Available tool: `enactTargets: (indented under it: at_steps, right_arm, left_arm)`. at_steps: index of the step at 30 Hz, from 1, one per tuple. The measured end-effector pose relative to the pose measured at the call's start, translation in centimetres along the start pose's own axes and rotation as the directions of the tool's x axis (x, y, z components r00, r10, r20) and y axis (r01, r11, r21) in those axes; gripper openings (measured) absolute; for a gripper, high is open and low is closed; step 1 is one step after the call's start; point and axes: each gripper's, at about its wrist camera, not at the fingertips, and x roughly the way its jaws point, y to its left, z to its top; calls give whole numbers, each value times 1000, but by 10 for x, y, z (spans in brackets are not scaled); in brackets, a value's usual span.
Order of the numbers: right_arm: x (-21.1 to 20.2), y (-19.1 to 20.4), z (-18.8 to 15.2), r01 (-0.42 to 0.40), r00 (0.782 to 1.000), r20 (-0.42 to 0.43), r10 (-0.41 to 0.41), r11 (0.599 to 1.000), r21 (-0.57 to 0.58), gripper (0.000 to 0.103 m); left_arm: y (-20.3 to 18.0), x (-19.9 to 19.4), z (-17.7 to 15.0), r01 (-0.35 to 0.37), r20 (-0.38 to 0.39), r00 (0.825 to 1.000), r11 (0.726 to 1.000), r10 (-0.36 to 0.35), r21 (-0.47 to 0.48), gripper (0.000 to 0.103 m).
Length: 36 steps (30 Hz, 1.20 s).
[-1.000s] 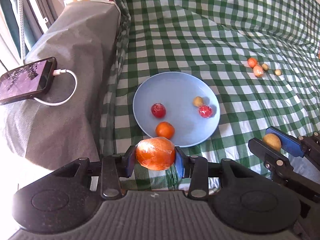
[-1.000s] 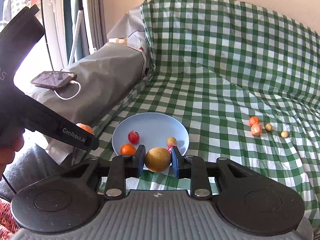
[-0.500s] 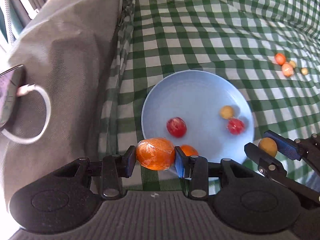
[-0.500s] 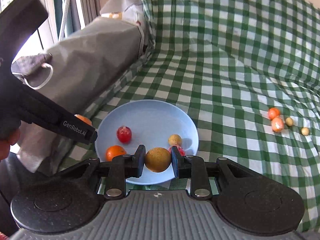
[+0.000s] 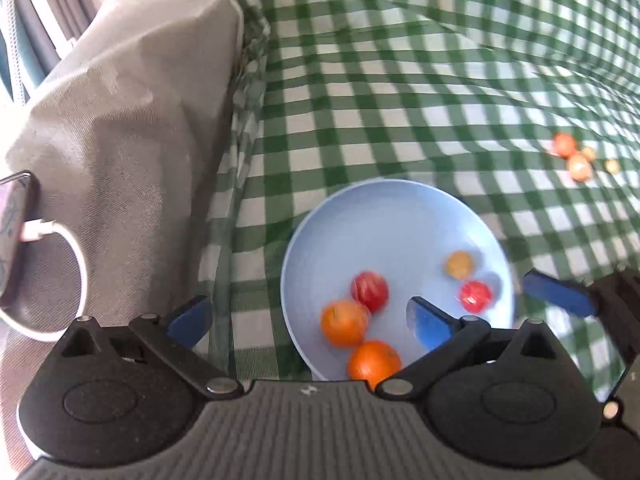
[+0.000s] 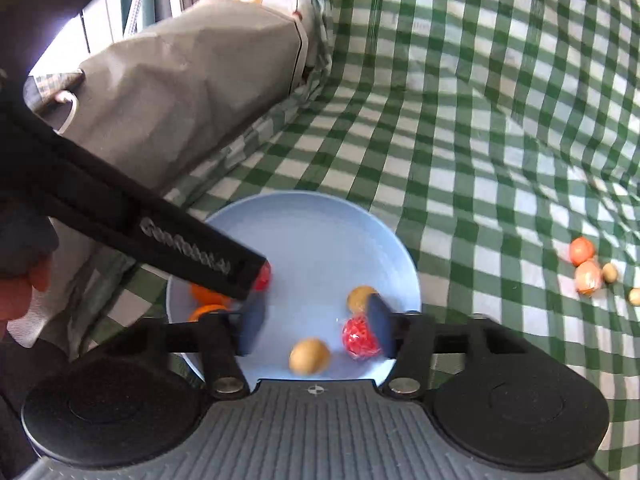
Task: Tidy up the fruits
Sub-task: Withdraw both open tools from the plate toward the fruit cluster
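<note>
A light blue plate [image 5: 384,216] lies on the green checked cloth; it also shows in the right wrist view [image 6: 320,224]. My left gripper [image 5: 308,320] is open and empty over the plate's near left rim. An orange fruit [image 5: 374,362] lies just below it beside another orange [image 5: 344,322] and a red fruit [image 5: 370,291]. My right gripper [image 6: 316,326] is open over the plate's near edge, with a yellow-brown fruit [image 6: 309,356] loose under it, next to a red fruit [image 6: 358,338] and a small yellow one [image 6: 358,296].
Several small loose fruits [image 6: 586,264] lie on the cloth to the right, also in the left wrist view [image 5: 576,156]. A grey covered armrest [image 5: 120,120] stands at the left with a phone [image 5: 12,224] on a white cable [image 5: 60,280].
Both grippers moved forward over the plate and opened. The wrapped orange left the left gripper and the yellow-brown fruit left the right gripper; both now lie on the plate.
</note>
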Motion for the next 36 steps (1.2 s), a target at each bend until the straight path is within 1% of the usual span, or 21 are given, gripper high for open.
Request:
enactTargets:
  at_steps: [1,4,7,10,12,14,16,20,27,30,36]
  right_arm:
    - [-7,0,-1,1,1000,2,-1,1000,4,77]
    - [-33,2,-10,6,1000,-4,-6,1000,23,86]
    - [-61,7,-26,-1,1000,-17,2,999,42,91]
    - [-87,16,-44,13,1000,-13,-12,998,54,95]
    - [-101,21,-52,27,1000,5,-28,998,53,96]
    - [-114,24,-55,44,998,40,-46,998,44,97]
    - [-127,26,-57,61,994,84,-64,997,37,98]
    - [-146,27,-63,67,988,134,-72,997,39,98]
    - [-170,24,-69,76,978,193,-86,996,55,99]
    - [-175,23,-71,76,975,205,-88,995,65,99]
    - [-183,27,-73,76,970,227,-87,995,58,99]
  left_arm:
    - [-1,-6,-4,-2,3,1000,1000,2,12,103]
    - [-4,-27,-24,-34,17,999,998,33,48,103]
    - [-4,-48,-49,-75,27,997,995,73,62,103]
    - [-2,-68,-73,-109,17,994,993,108,37,103]
    - [1,-77,-85,-115,9,993,993,115,16,103]
    - [4,-82,-92,-130,12,991,991,130,6,103]
    - [7,-90,-96,-150,23,988,989,150,-10,103]
    - [6,-109,-101,-143,62,987,989,146,-38,103]
    - [-14,-131,-113,-157,123,981,987,152,29,103]
    - [-18,-138,-116,-165,146,977,986,158,37,103]
    - [-19,-143,-119,-166,146,976,986,160,30,103]
